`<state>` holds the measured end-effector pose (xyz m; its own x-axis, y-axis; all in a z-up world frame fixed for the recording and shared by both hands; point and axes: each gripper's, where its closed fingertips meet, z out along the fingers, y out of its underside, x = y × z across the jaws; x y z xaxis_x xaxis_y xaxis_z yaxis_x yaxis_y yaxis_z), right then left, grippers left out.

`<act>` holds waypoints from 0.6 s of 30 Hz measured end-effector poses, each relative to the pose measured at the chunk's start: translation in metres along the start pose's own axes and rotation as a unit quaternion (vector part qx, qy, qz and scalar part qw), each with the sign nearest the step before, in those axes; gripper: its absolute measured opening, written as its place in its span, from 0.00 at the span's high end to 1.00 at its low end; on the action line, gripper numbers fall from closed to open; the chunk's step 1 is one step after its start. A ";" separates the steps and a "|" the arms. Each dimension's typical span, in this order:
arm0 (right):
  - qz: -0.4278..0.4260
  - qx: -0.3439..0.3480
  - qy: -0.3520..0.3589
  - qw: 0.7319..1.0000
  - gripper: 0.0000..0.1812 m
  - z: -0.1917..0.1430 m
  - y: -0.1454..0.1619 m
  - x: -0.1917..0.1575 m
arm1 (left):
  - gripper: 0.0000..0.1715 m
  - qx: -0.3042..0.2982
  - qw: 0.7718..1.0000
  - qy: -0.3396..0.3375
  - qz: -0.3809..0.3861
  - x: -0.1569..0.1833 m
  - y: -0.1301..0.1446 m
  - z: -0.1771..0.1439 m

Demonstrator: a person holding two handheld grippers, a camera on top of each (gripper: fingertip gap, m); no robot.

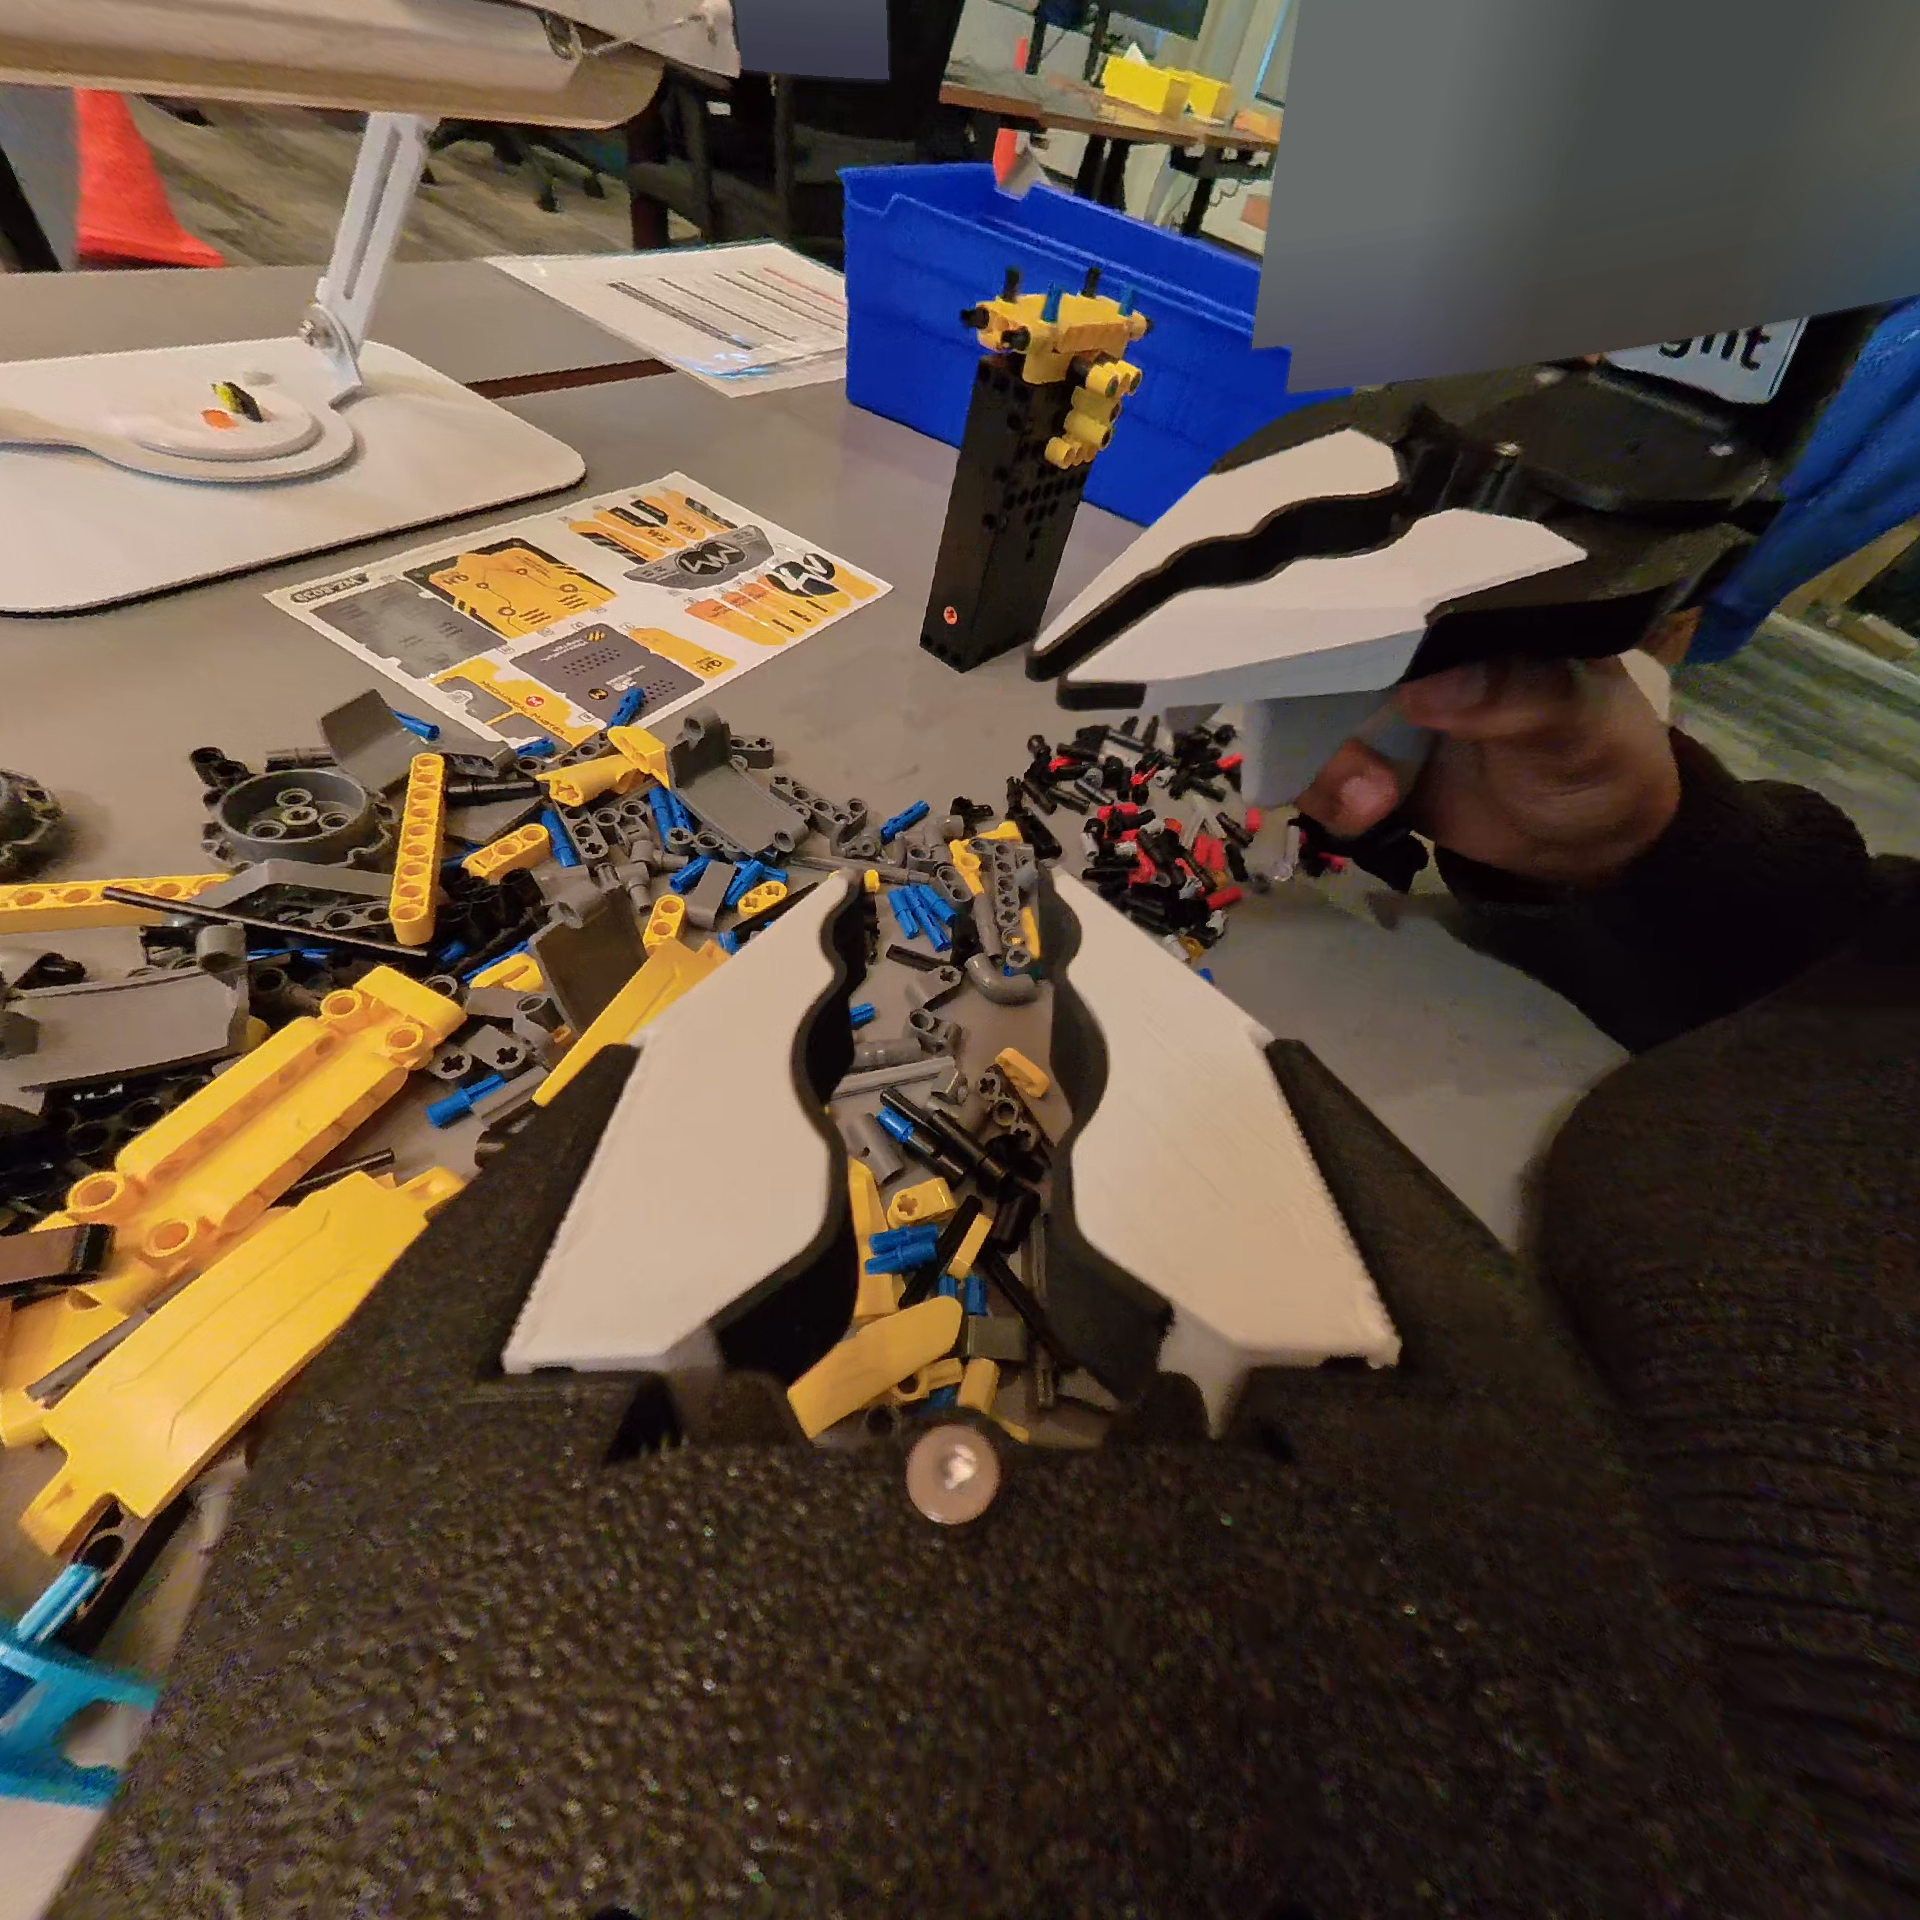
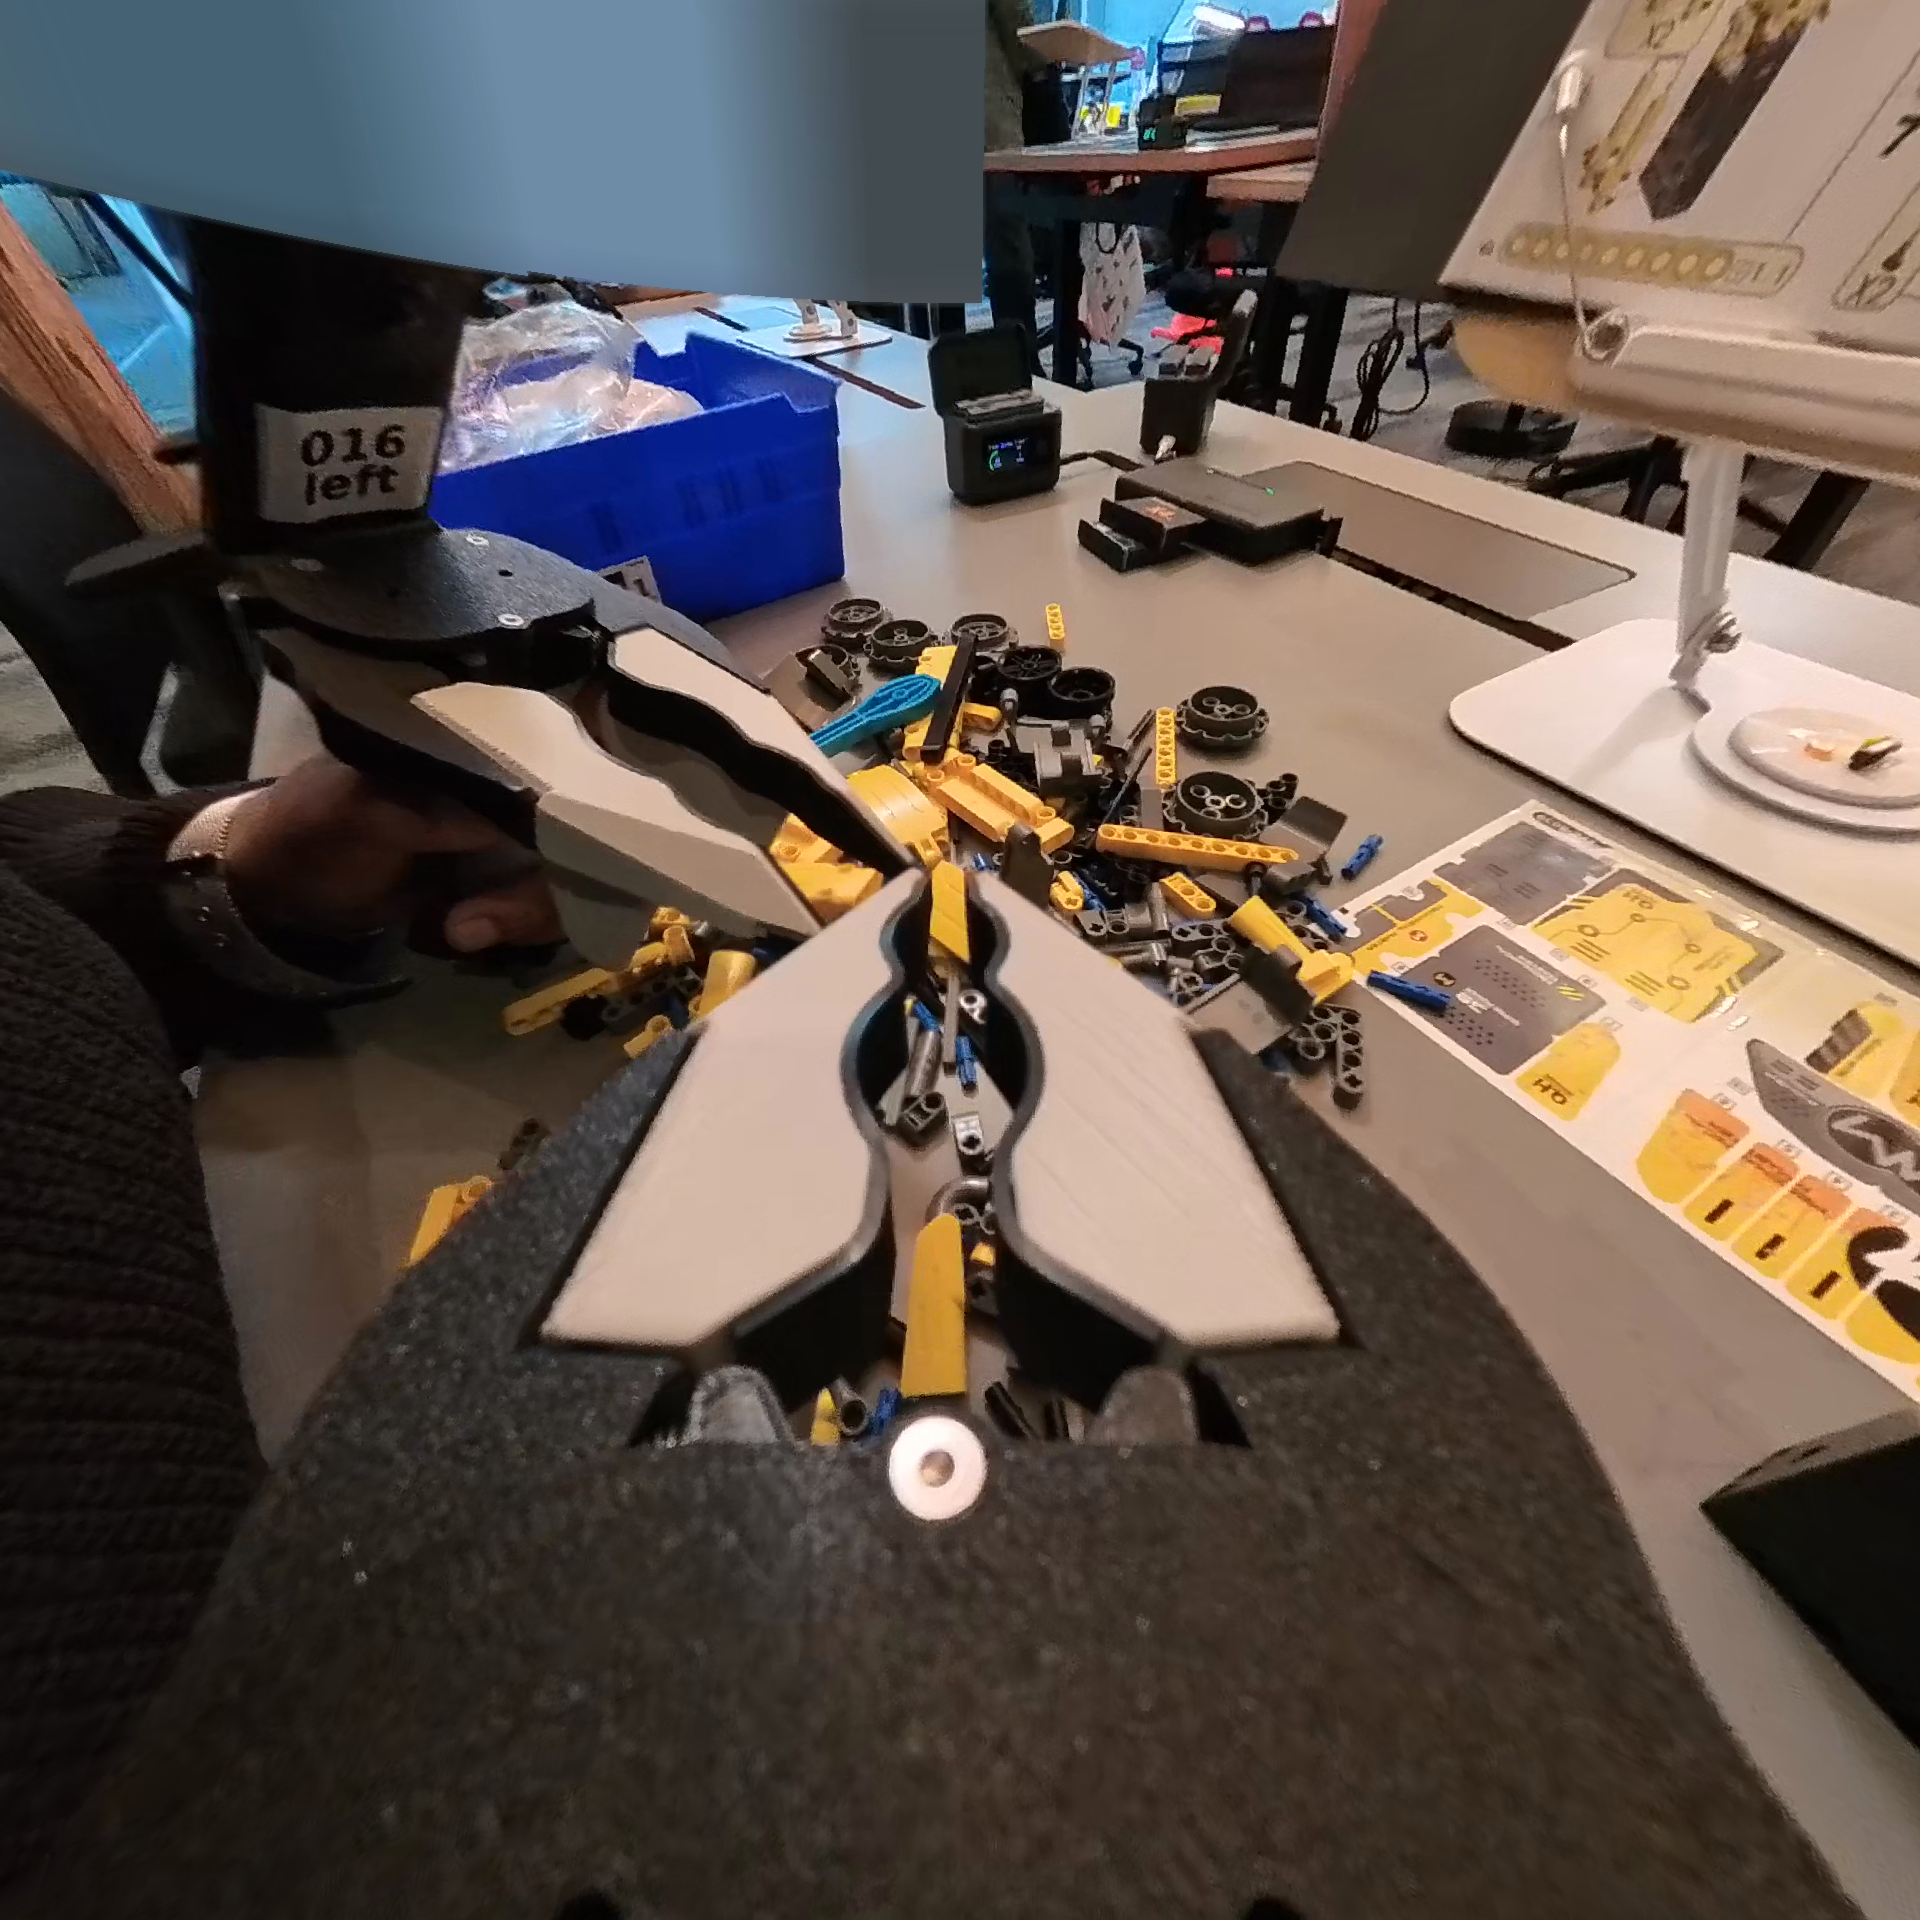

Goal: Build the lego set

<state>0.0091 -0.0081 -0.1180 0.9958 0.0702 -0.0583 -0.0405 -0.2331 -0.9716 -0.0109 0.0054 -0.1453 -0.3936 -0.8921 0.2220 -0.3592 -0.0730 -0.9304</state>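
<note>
My left gripper point(image 1: 951, 894) is open and empty, its fingers spread low over a pile of yellow, grey, black and blue construction pieces point(image 1: 623, 883); it also shows in the right wrist view point(image 2: 868, 899). My right gripper point(image 2: 951, 883) is shut to a narrow slit with nothing held. In the left wrist view it point(image 1: 1049, 673) hovers above the table beside an upright black tower with a yellow top point(image 1: 997, 540). The pile point(image 2: 1091, 852) shows through the slit between its fingers. A hand point(image 1: 1507, 769) holds its grip.
A heap of small red and black pins point(image 1: 1153, 842) lies right of the pile. A sticker sheet point(image 1: 582, 603) lies behind it. A blue bin point(image 1: 1039, 291) stands at the back. A white stand base point(image 2: 1662, 727) carries a booklet point(image 2: 1714, 156). Black devices point(image 2: 1216, 514) sit farther back. About 4 centimetres separates my left fingertips from my right.
</note>
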 end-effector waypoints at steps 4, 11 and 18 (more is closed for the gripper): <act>-0.016 0.012 0.004 1.000 0.97 -0.005 -0.008 -0.004 | 0.81 0.012 1.000 0.013 -0.023 0.000 -0.004 -0.002; -0.027 0.015 -0.001 1.000 0.97 -0.006 -0.010 -0.011 | 0.81 0.038 0.997 0.030 -0.065 -0.003 -0.011 -0.008; -0.034 0.010 0.003 0.999 0.97 -0.005 -0.007 -0.013 | 0.81 0.034 0.998 0.023 -0.055 -0.002 -0.010 -0.006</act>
<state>-0.0033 -0.0123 -0.1090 0.9967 0.0800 0.0099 0.0264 -0.2076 -0.9779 -0.0119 0.0110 -0.1346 -0.3942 -0.8559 0.3347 -0.3436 -0.2005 -0.9174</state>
